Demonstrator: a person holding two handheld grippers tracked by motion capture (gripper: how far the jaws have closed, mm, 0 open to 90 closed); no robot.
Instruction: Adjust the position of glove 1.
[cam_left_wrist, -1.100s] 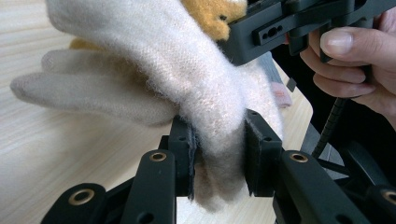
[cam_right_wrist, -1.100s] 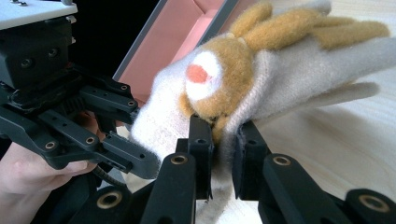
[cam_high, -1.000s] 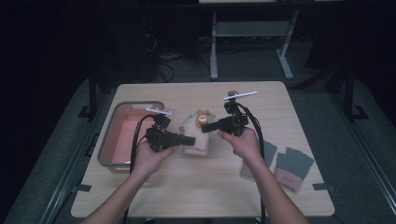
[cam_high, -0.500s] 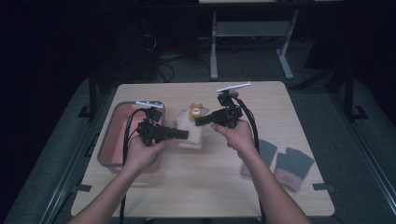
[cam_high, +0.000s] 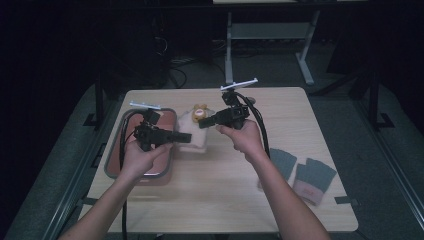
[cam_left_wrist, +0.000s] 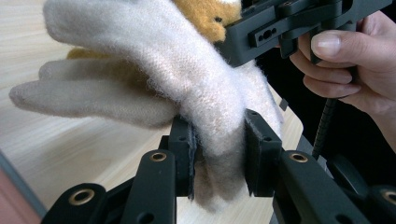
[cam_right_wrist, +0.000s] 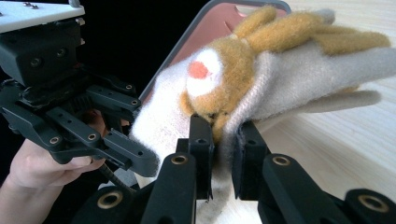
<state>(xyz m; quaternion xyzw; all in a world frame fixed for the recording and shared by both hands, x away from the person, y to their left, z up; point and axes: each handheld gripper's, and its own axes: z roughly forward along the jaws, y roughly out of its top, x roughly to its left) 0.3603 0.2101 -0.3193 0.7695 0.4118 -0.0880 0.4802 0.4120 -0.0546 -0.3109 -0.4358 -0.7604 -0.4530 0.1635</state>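
Above the middle of the wooden table (cam_high: 235, 200), both grippers are clamped on the same cream woolly glove (cam_high: 192, 135), which carries a small orange-brown animal figure (cam_high: 200, 113) on its back. From the high view, the left gripper (cam_high: 186, 138) reaches in from the left and the right gripper (cam_high: 204, 123) from the right, their tips close together with the glove between them. Seen from the left gripper view, the left gripper (cam_left_wrist: 218, 158) has its two black jaws pressed into a thick fold of the cream glove (cam_left_wrist: 187, 70), the wool bulging out above and below the pads, while the glove's fingers trail off to the left over the table top. Just above, the other gripper's black body bites the same glove near the brown figure (cam_left_wrist: 210, 16), with a hand (cam_left_wrist: 355, 60) wrapped round its handle. Seen from the right gripper view, the right gripper (cam_right_wrist: 224, 149) is clenched on the glove (cam_right_wrist: 299, 79) right below the brown figure (cam_right_wrist: 219, 79), which has a white face and an orange nose. Beyond it stands a grey-rimmed tray with a pink floor (cam_right_wrist: 210, 28), at the table's left side. Near the table's right edge lie two grey gloves (cam_high: 305, 172) with pinkish cuffs, well apart from the grippers.
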